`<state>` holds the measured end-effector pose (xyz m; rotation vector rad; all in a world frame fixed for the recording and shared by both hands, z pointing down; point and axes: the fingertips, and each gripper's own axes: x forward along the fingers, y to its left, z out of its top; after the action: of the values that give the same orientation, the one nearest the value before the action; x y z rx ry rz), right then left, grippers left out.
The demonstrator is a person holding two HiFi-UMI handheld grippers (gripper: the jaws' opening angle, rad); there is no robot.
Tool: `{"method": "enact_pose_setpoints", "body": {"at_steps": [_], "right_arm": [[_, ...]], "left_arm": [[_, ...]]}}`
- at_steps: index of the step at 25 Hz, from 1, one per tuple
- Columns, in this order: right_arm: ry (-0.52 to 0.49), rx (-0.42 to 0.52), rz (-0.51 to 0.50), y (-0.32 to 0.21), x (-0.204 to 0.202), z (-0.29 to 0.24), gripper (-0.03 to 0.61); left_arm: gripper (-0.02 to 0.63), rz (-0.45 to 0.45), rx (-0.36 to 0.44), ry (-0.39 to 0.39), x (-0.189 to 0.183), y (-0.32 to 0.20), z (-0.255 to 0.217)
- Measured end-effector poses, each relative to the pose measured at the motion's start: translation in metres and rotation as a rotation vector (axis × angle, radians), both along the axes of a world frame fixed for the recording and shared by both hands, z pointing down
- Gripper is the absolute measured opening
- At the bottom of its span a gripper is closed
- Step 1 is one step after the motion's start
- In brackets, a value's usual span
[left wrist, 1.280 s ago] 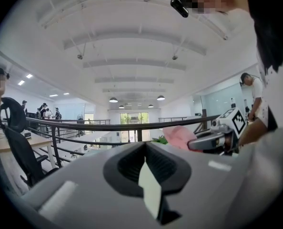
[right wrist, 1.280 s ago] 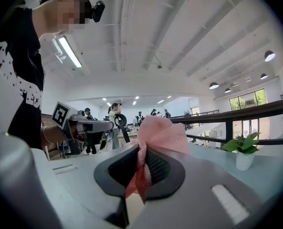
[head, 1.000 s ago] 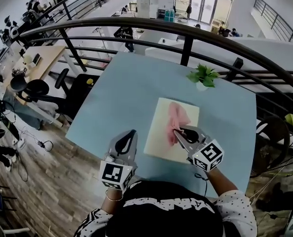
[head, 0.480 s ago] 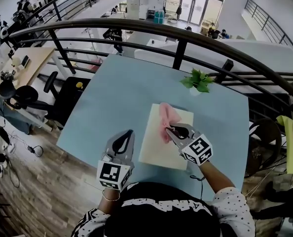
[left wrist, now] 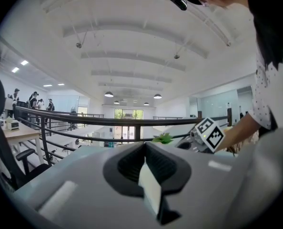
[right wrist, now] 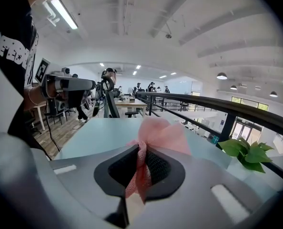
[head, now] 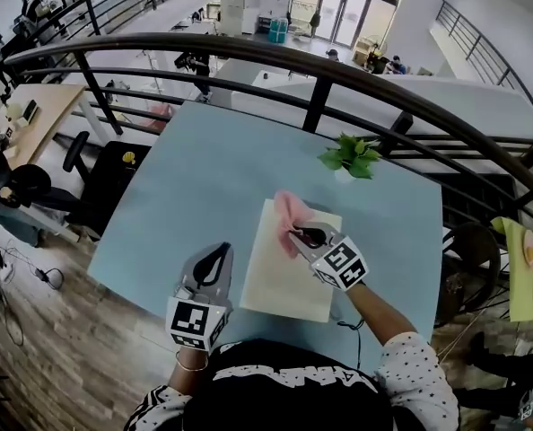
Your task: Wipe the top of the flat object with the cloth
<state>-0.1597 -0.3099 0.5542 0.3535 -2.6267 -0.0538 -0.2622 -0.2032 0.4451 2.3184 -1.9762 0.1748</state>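
A cream flat board (head: 284, 277) lies on the light blue table (head: 195, 178). My right gripper (head: 295, 233) is shut on a pink cloth (head: 289, 214), which spreads over the board's far edge. In the right gripper view the pink cloth (right wrist: 156, 136) is pinched between the jaws and fans out ahead. My left gripper (head: 220, 251) hovers over the table just left of the board, shut and holding nothing. The left gripper view shows its jaws closed together, and the right gripper's marker cube (left wrist: 209, 133) to the right.
A small green plant (head: 349, 155) in a white pot stands at the table's far edge, just beyond the board. A black railing (head: 320, 70) curves behind the table. The table's left edge drops to a wooden floor (head: 60, 330) with office chairs.
My right gripper has dragged the pink cloth away from me, from the board's middle to its far edge. The left gripper has kept its place beside the board.
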Motion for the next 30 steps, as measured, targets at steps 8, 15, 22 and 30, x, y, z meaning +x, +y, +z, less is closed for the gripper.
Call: {"method": "enact_pose_setpoints", "body": {"at_steps": [8, 15, 22, 30], "right_arm": [[0.120, 0.008, -0.006, -0.042, -0.014, 0.037, 0.029], [0.216, 0.045, -0.005, -0.075, -0.028, 0.064, 0.029], [0.320, 0.100, -0.033, -0.093, -0.038, 0.090, 0.029], [0.363, 0.126, -0.048, -0.090, -0.040, 0.098, 0.009]], "left_arm": [[0.000, -0.006, -0.029, 0.013, -0.010, -0.017, 0.012], [0.000, -0.004, -0.063, 0.020, -0.013, -0.028, 0.026], [0.000, -0.025, -0.081, 0.018, -0.018, -0.033, 0.031], [0.000, -0.036, -0.080, 0.016, -0.018, -0.032, 0.033]]}}
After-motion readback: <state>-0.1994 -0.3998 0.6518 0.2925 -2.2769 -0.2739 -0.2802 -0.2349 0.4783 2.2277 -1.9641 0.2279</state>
